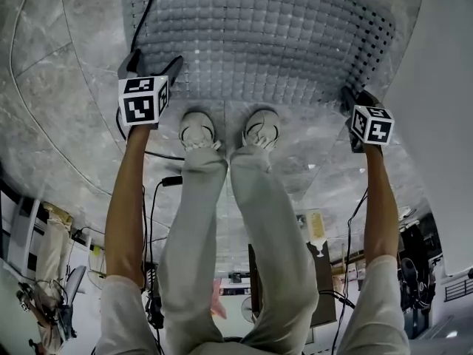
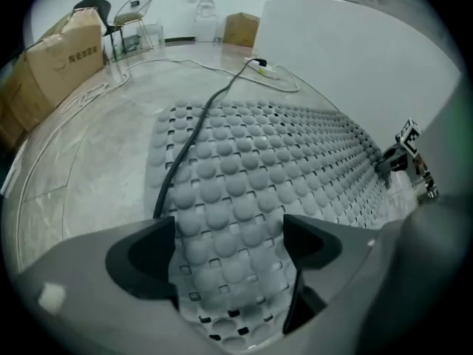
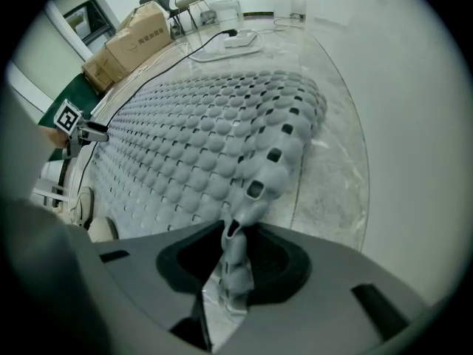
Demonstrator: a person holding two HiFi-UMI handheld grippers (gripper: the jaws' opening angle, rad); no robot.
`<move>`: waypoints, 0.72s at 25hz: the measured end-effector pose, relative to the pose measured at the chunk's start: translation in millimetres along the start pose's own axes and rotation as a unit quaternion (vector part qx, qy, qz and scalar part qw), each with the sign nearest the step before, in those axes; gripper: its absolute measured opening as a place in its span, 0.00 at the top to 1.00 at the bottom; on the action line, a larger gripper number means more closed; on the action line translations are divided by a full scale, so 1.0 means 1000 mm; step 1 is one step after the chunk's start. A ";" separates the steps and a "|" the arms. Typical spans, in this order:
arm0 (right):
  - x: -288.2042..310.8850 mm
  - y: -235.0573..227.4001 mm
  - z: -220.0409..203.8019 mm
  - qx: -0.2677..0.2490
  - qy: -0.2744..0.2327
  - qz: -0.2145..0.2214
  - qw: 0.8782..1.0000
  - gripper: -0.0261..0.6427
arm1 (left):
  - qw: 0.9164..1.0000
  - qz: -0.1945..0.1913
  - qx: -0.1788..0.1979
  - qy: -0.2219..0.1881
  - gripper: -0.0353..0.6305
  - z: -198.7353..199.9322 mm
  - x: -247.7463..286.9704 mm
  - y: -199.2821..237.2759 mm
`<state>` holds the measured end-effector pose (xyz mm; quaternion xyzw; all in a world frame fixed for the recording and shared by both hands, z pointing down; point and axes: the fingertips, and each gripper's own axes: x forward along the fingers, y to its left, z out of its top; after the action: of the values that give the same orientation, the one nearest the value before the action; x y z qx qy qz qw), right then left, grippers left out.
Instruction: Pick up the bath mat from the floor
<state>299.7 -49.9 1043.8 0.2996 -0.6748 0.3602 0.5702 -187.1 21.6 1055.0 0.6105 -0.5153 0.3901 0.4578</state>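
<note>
A grey bath mat point(image 1: 273, 43) with rows of round bumps and small holes lies on the marble floor ahead of the person's shoes point(image 1: 198, 128). My left gripper point(image 1: 151, 69) hangs over the mat's near left corner. In the left gripper view it point(image 2: 229, 246) is open, with the mat point(image 2: 251, 168) flat between the jaws and neither pad pressing on it. My right gripper point(image 1: 357, 98) is at the near right corner. In the right gripper view it point(image 3: 236, 261) is shut on a pinched, raised fold of the mat point(image 3: 207, 146).
A black cable point(image 2: 192, 139) runs across the mat's left part to a power strip point(image 3: 240, 39) beyond it. Cardboard boxes point(image 2: 63, 50) and a wire chair point(image 2: 137, 9) stand at the far side. A white wall point(image 1: 436, 124) borders the mat's right side.
</note>
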 end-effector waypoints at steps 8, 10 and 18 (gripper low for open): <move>0.000 0.000 0.000 0.000 0.001 0.005 1.000 0.80 | 0.999 0.029 -0.026 0.019 0.15 -0.005 0.007 -0.006; -0.001 0.000 -0.001 -0.001 0.000 0.005 1.000 0.80 | 0.999 0.028 -0.027 0.015 0.15 -0.006 0.007 -0.006; 0.001 -0.001 0.001 -0.003 -0.006 0.003 1.000 0.80 | 0.999 0.035 -0.030 -0.004 0.24 -0.003 0.004 -0.006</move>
<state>299.3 -51.3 1044.4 0.2983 -0.6802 0.3583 0.5657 -180.5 23.2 1058.8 0.5796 -0.5492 0.3880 0.4603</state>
